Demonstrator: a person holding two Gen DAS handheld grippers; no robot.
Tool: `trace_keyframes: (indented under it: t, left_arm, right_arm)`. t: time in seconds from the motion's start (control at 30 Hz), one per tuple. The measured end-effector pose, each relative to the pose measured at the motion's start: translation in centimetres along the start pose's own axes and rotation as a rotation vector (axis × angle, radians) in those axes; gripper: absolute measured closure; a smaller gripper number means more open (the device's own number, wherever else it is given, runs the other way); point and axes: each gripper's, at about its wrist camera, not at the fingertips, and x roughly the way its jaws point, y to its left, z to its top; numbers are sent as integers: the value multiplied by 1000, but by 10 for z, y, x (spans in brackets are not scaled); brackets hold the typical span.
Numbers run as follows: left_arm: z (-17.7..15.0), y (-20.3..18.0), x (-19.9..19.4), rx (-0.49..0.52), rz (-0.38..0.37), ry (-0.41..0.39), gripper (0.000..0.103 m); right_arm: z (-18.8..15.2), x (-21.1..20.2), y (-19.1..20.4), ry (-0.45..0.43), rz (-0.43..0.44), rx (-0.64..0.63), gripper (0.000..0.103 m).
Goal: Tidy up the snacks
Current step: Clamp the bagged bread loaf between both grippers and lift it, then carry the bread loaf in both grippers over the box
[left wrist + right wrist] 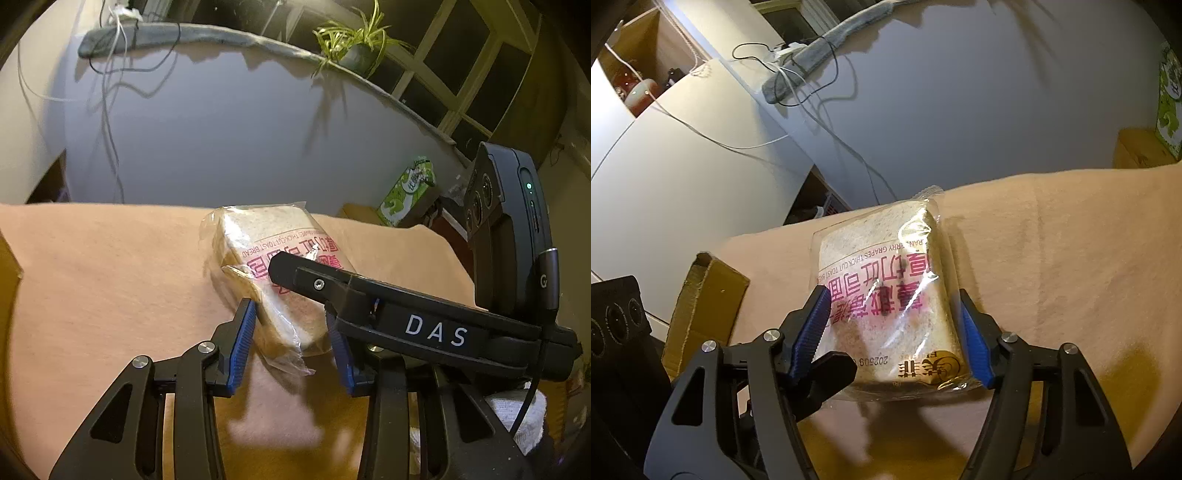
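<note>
Bread [886, 295] lies flat on the peach cloth [1052, 258], near its middle, between both claws. The right gripper [890, 332] spans its width, pads at the edges; contact looks likely but unclear. The left gripper [291, 343] brackets the near-left corner, half-wide, seemingly not pressing. Squeezing could crush the soft slice or slip off the slick wrapper. It is a pale thick-cut toast slice in clear plastic with pink lettering.

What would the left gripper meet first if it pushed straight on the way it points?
The bagged bread, already between the left gripper fingers; the right gripper's finger lies across the bag just ahead, though depth there is unclear.
</note>
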Motion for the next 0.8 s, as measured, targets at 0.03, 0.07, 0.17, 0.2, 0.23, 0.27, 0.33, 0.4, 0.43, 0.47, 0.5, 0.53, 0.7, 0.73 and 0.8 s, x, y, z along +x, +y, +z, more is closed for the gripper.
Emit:
trace_keyframes:
  t: [0.03,0.07,0.17,0.2,0.23,0.27,0.33,0.4,0.43,0.47,0.5,0.53,0.7,0.73,0.8]
  left_arm:
    - [0,0,-3,3,4,-8,65]
    - [1,0,-9,10,12,-22,65]
    - [0,-1,-23,24,32,-53,65]
    - [0,0,-28,28,38,-62,65]
    - [0,1,-33,31,45,-71,65]
    - [0,1,-39,35,52,-84,65]
    - [-1,3,-51,47,70,-107,65]
    - [-2,4,-60,55,83,-125,65]
    - [-3,5,-66,61,92,-135,65]
    - [-4,6,-74,71,107,-147,65]
    - [-5,7,-77,74,115,-154,65]
    - [-7,9,-81,75,126,-163,65]
    - [-11,22,-106,70,172,-208,65]
    - [-11,25,-111,68,175,-215,65]
    - [-13,30,-119,65,181,-226,65]
  right_arm:
    - [0,-2,3,-5,4,-3,34]
    - [0,-4,6,-11,9,-7,34]
    - [-1,-10,20,-27,24,-26,34]
    - [-1,-13,27,-33,31,-36,34]
    - [-2,-14,31,-37,36,-42,34]
    - [-2,-16,37,-40,42,-49,34]
    - [-3,-21,51,-51,57,-69,34]
    - [-5,-25,62,-60,68,-86,34]
    - [-6,-27,68,-65,75,-94,34]
    - [-7,-28,74,-69,82,-102,34]
    - [-8,-29,82,-71,93,-113,34]
    - [-9,-30,87,-72,100,-122,34]
    - [-16,-29,124,-77,126,-180,34]
    - [-17,-29,131,-79,131,-192,34]
    - [-19,-30,142,-81,140,-211,34]
